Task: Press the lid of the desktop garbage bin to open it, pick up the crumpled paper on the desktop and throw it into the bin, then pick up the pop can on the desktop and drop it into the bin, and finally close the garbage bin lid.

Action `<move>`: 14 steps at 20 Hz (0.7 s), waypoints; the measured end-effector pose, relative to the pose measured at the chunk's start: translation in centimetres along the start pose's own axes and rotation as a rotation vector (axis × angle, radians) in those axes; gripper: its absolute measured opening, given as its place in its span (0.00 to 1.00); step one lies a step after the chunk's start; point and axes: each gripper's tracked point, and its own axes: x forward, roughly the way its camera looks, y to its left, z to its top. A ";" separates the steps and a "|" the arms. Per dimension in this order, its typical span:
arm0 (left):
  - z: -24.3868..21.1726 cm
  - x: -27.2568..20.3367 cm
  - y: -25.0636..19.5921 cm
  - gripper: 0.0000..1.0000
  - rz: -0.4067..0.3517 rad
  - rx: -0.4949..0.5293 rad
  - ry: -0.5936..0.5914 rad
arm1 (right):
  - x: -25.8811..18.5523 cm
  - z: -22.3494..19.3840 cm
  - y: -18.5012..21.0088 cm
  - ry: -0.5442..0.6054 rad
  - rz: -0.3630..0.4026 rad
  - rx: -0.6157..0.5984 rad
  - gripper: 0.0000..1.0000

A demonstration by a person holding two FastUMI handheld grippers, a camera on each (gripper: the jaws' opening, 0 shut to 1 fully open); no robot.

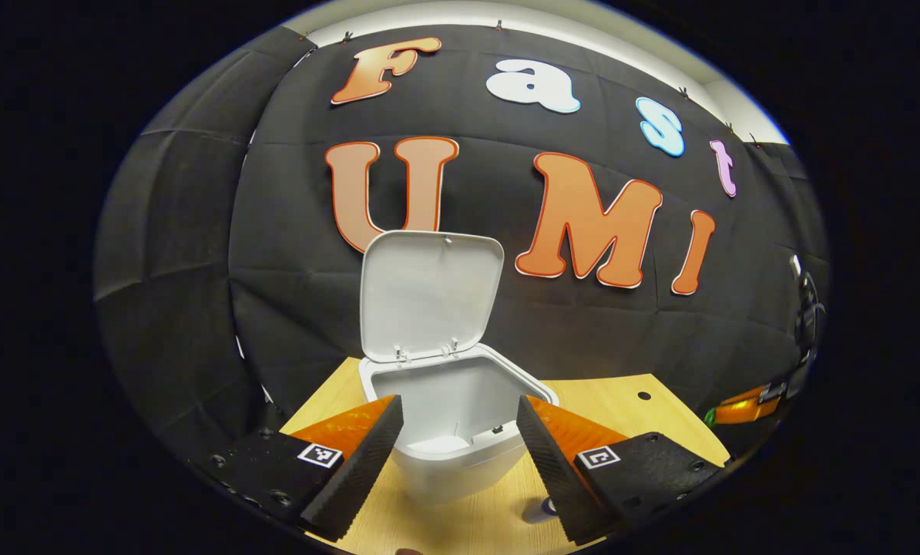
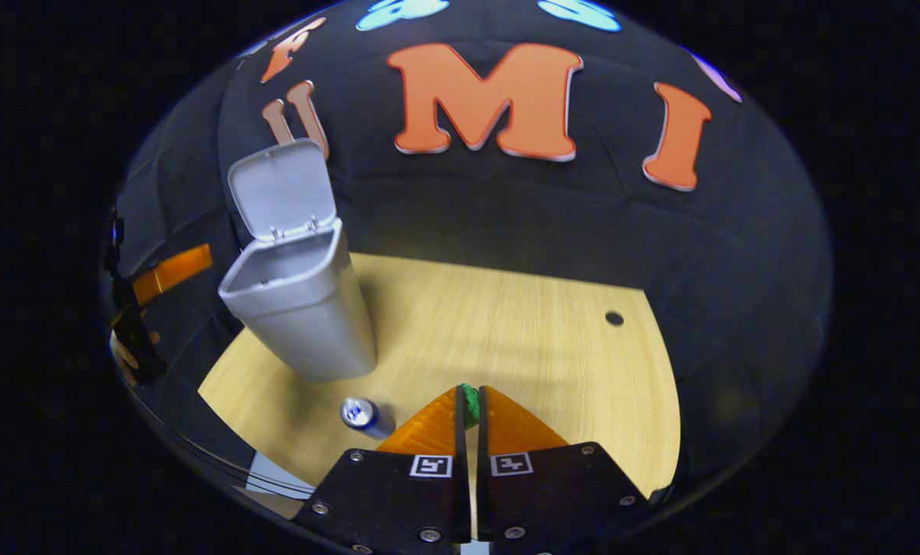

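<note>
The white desktop bin [image 1: 460, 455] stands on the wooden desk [image 1: 606, 408] with its lid [image 1: 429, 297] swung upright. My left gripper [image 1: 460, 405] is open, just in front of the bin's mouth, with nothing between its fingers. The right gripper view has the same bin [image 2: 302, 316] and raised lid [image 2: 283, 189] at the left. My right gripper [image 2: 468, 397] is shut on a small green crumpled paper [image 2: 470, 407], held above the desk to the right of the bin. The pop can [image 2: 364, 415] stands upright on the desk in front of the bin.
The desk [image 2: 506, 339] has a small round hole [image 2: 614, 317] near its far right edge. A black cloth wall closes in the back and sides. The left gripper [image 2: 171, 270] and the hand holding it appear at the far left of the right gripper view.
</note>
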 end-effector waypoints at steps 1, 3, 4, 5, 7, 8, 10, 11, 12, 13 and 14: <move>0.3 -0.1 0.4 0.95 0.003 -0.002 -0.005 | -0.9 2.6 0.3 -0.046 0.018 -0.018 0.04; 0.4 -0.7 1.6 0.94 0.018 -0.005 -0.012 | -1.3 7.5 2.3 -0.122 0.064 -0.048 0.04; 0.5 -1.1 2.3 0.94 0.027 -0.008 -0.014 | -1.2 9.5 3.9 -0.152 0.090 -0.063 0.04; 0.5 -1.4 3.0 0.94 0.036 -0.011 -0.016 | -1.0 11.2 5.2 -0.176 0.115 -0.081 0.03; 0.2 -2.3 4.3 0.94 0.057 -0.012 -0.015 | -1.1 14.3 7.9 -0.227 0.156 -0.123 0.03; 0.2 -2.7 5.0 0.94 0.069 -0.008 -0.015 | -0.6 15.7 9.7 -0.247 0.181 -0.143 0.03; -0.1 -3.3 6.3 0.94 0.092 -0.004 -0.011 | 0.0 18.2 12.9 -0.274 0.238 -0.163 0.03; -0.3 -3.8 7.1 0.94 0.102 -0.006 -0.007 | 0.4 19.1 14.4 -0.283 0.264 -0.167 0.03; -0.5 -4.3 7.8 0.95 0.111 -0.010 -0.005 | 0.7 19.5 15.8 -0.289 0.285 -0.176 0.03; -0.8 -4.7 8.3 0.94 0.119 -0.013 -0.002 | 1.4 19.9 17.1 -0.290 0.302 -0.185 0.03; -1.0 -5.1 8.8 0.94 0.127 -0.015 -0.002 | 2.2 20.1 18.4 -0.284 0.322 -0.191 0.03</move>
